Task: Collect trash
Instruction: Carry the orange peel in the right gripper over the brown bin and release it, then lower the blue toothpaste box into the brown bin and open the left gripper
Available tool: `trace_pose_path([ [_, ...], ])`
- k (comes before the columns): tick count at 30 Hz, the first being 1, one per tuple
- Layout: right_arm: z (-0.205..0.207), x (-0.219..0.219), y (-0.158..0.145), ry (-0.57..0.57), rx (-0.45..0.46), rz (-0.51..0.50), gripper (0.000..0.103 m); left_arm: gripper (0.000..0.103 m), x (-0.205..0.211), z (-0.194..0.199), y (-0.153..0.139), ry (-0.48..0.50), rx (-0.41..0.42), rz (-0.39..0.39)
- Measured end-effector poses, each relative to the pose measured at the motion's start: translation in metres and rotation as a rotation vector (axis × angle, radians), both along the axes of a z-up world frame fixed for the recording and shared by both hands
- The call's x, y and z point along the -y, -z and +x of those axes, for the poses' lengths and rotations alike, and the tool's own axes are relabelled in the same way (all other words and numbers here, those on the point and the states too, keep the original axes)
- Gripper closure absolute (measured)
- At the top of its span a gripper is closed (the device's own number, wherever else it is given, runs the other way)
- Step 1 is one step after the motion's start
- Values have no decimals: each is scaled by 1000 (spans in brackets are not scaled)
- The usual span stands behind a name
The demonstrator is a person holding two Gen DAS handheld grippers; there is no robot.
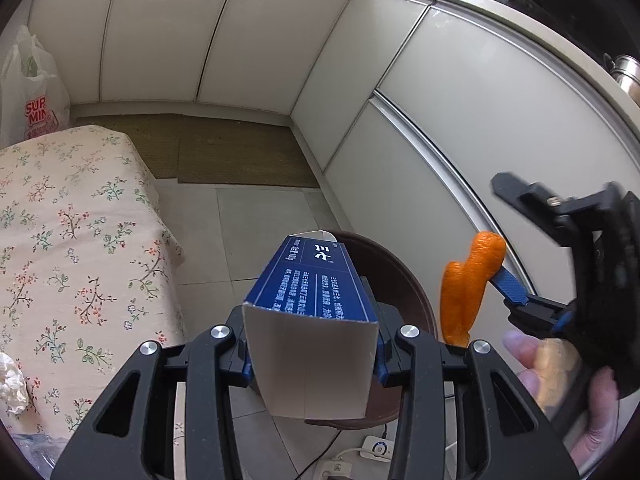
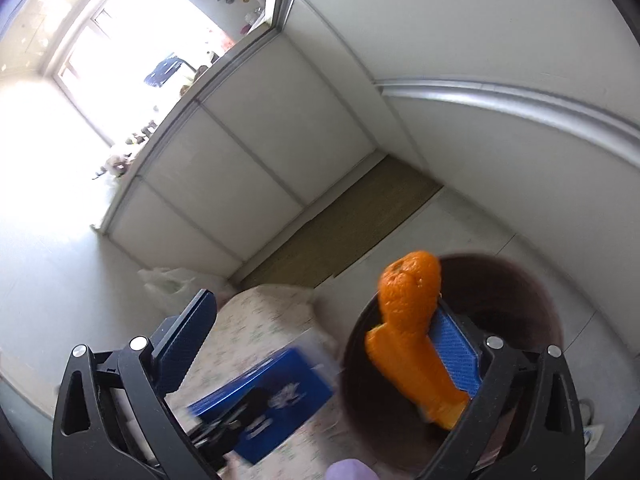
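We see white cabinet doors (image 1: 256, 36) filling the top of the left wrist view, with a brown mat (image 1: 236, 152) on the floor at their foot. A floral-clothed surface (image 1: 72, 232) takes the left side; behind it, upper left, stands a white plastic bag (image 1: 32, 88). Low in the centre a dark round bin (image 1: 400, 280) sits on the tiles — partly hidden by the blue carton (image 1: 316, 280).

Our left gripper (image 1: 312, 364) points forward over the bin, jaws clamped on the carton's sides, its open end toward the camera. At right, the right gripper (image 2: 320, 344) has its jaws wide apart, yet the orange peel (image 2: 412, 320) clings to the right finger's blue pad (image 2: 456, 352) above the bin. At the left view's right edge, a hand (image 1: 560, 380) grips the right gripper's handle.
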State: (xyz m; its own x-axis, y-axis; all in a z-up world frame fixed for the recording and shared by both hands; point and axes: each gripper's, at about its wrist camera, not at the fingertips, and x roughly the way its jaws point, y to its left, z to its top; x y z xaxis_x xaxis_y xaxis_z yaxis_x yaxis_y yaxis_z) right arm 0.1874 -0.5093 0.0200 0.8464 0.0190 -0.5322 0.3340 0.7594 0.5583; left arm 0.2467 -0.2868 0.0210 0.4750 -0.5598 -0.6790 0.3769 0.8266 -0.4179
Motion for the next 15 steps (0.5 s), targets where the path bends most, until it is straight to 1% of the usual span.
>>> trace_pose_path([
  [1,13,5,17,42,-124,-32,6,62,-3,0,0,-5,-2,2],
  [2,22,12,39,14,-198,70,6,62,-6,0,-1,-7,-4,0],
  [3,23,17,51,-4,-219,162,6,62,-8,-1,-2,-7,-1,1],
  [4,24,17,53,-27,-220,198,7,62,-11,-2,-4,-8,10,5],
  [6,21,10,33,-39,-165,103,7,62,-13,-2,-7,-12,20,2],
  [7,19,7,27,-39,-142,83,7,62,-15,-1,-8,-16,18,-5],
  [8,19,5,23,-50,-133,86,7,62,-16,0,-8,-18,13,-14],
  [10,18,2,18,-61,-128,87,7,62,-15,0,-8,-15,8,-16],
  [13,19,0,11,-41,-130,29,7,62,-11,0,-5,-8,2,-13],
  [15,17,-1,9,-32,-136,13,7,62,-7,1,-4,-3,-4,-16],
])
